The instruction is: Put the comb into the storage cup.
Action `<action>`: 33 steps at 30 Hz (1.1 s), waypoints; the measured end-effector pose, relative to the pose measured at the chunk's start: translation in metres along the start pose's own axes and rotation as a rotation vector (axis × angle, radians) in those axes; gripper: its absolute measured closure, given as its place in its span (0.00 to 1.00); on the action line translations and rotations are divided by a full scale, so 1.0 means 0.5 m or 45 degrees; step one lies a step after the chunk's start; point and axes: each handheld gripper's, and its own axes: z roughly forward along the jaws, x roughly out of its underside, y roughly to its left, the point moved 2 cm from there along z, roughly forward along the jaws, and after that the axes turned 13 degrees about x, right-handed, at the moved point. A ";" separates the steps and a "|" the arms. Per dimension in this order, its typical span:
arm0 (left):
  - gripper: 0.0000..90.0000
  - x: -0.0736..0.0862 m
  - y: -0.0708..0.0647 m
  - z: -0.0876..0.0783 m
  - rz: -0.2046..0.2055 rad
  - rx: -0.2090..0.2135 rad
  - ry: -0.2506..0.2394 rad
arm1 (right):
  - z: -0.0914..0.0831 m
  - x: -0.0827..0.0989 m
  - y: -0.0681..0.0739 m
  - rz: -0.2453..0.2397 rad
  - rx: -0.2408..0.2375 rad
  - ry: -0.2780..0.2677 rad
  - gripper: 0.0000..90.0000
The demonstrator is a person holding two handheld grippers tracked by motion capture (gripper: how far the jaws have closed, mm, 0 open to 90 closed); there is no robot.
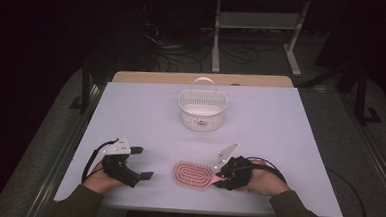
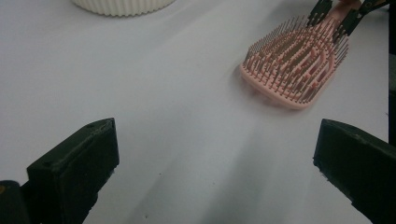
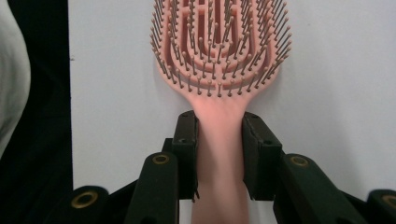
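A pink hairbrush [image 1: 193,174] lies bristles up on the white table [image 1: 279,143], near the front edge. My right gripper [image 1: 218,179] is shut on its handle, and in the right gripper view both black pads [image 3: 187,140] press the sides of the handle, with the brush head [image 3: 219,46] beyond them. My left gripper [image 1: 143,162] rests at the front left, open, with nothing between its jaws. In the left gripper view the hairbrush [image 2: 294,70] lies ahead to the right, with the right gripper [image 2: 338,14] at its far end.
A white slatted basket [image 1: 202,111] with a raised handle stands in the middle of the table toward the back; its base [image 2: 121,5] shows at the top of the left gripper view. A wooden table edge [image 1: 202,79] lies behind, with dark floor and cables beyond.
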 end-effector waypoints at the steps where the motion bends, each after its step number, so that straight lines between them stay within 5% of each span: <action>1: 0.00 0.000 0.001 0.000 0.002 0.001 0.001 | -0.002 0.001 -0.001 0.010 0.004 0.003 0.76; 33: 0.00 -0.002 0.002 -0.001 0.004 -0.006 -0.001 | -0.041 0.028 -0.046 0.203 0.095 -0.137 0.76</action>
